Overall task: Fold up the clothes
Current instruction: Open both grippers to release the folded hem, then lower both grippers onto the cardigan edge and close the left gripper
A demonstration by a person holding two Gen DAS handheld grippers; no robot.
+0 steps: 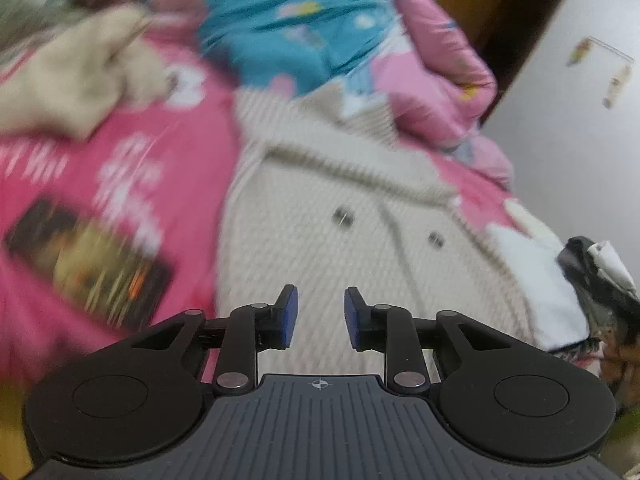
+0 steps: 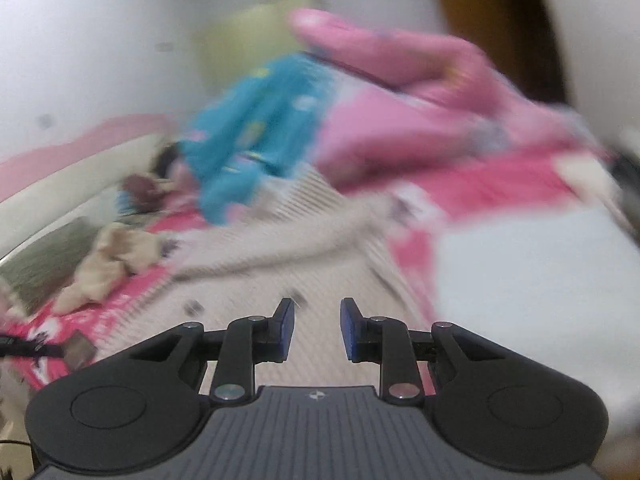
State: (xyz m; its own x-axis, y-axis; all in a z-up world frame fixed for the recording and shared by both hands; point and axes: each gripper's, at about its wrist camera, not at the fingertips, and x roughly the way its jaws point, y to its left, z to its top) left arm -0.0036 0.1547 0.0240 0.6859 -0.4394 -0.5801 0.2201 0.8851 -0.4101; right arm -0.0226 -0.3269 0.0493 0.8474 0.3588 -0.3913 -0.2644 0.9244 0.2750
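A cream knitted cardigan [image 1: 340, 216] with dark buttons lies spread on a bright pink printed bedcover [image 1: 100, 184]. My left gripper [image 1: 318, 316] hovers above the cardigan's lower part, open, with nothing between its blue pads. In the blurred right wrist view the same cardigan [image 2: 304, 280] lies below my right gripper [image 2: 318, 330], which also stands open and empty above the knit. Both views are smeared by motion.
Beyond the cardigan lie a teal patterned garment [image 1: 288, 24] and a pink padded jacket [image 1: 436, 68]. A beige crumpled cloth [image 1: 80, 80] sits at the left. A white cloth [image 2: 532, 276] covers the bed's right side. A dark object [image 1: 596, 280] lies at the right edge; a wall is behind.
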